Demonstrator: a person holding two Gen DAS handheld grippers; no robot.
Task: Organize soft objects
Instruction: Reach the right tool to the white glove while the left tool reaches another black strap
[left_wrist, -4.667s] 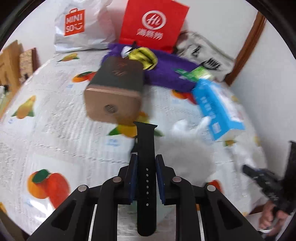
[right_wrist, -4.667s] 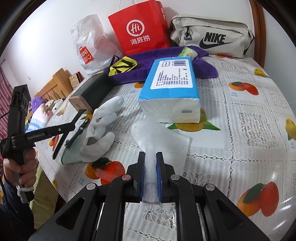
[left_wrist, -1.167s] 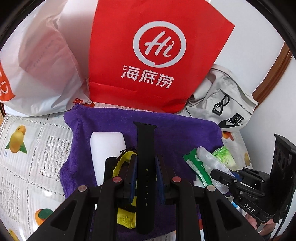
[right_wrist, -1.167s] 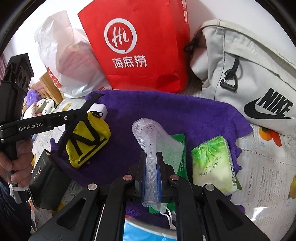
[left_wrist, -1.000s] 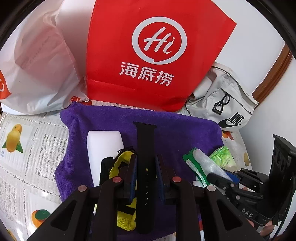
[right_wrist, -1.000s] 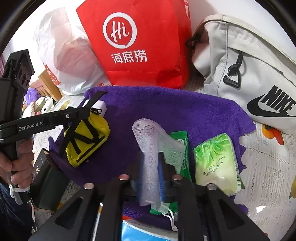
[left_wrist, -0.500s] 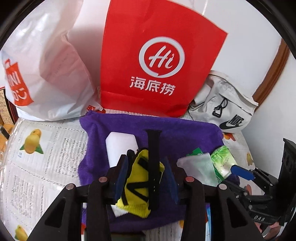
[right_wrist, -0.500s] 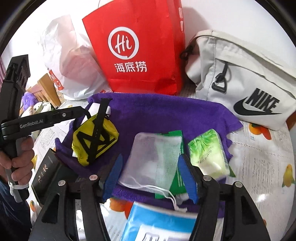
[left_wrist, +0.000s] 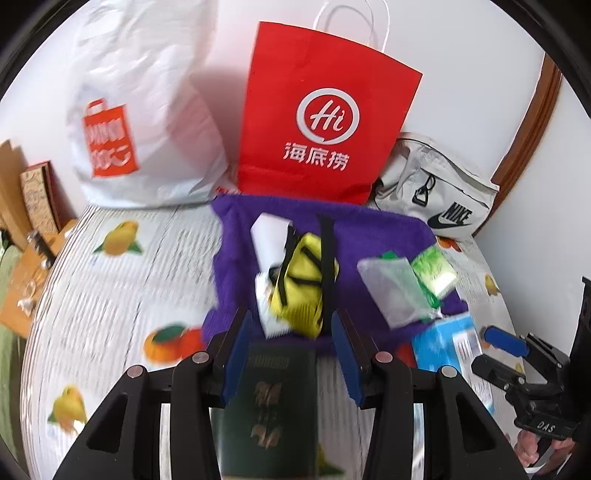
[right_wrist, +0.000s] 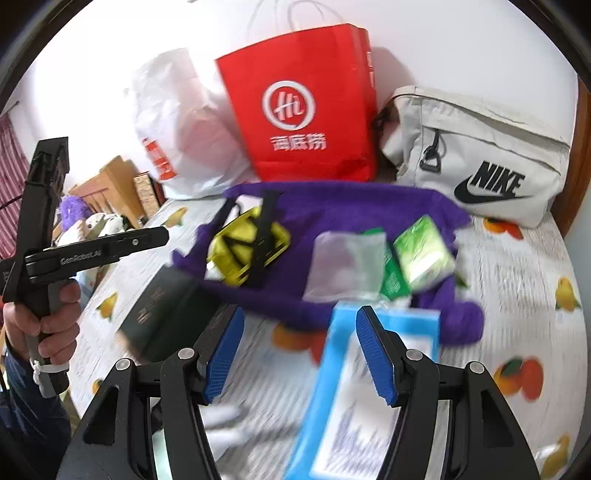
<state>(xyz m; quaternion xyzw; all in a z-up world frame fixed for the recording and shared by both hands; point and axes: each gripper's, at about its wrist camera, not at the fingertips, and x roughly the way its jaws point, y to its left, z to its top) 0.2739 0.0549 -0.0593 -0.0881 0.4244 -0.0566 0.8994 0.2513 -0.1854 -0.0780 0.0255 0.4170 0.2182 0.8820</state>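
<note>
A purple towel (left_wrist: 373, 232) (right_wrist: 354, 210) lies at the back of the fruit-print bedcover. On it a black watch strap (left_wrist: 327, 258) (right_wrist: 263, 240) rests across a yellow pouch (left_wrist: 301, 291) (right_wrist: 236, 251), beside a white block (left_wrist: 269, 236). To the right lie a white mesh bag (left_wrist: 391, 291) (right_wrist: 343, 266) and a green tissue pack (left_wrist: 434, 271) (right_wrist: 421, 251). My left gripper (left_wrist: 290, 321) is back from the towel, jaws opening and holding nothing. My right gripper (right_wrist: 300, 314) is open and holds nothing, above a blue tissue pack (right_wrist: 369, 398).
A red paper bag (left_wrist: 325, 118), a white plastic bag (left_wrist: 140, 122) and a grey Nike bag (right_wrist: 480, 155) stand against the wall behind the towel. A dark box (left_wrist: 275, 402) (right_wrist: 159, 310) lies in front of the towel. Wooden furniture (left_wrist: 22, 221) is at the left.
Both grippers opened and drew back from the towel. The strap was let go onto the yellow pouch, the mesh bag onto the towel beside the green pack.
</note>
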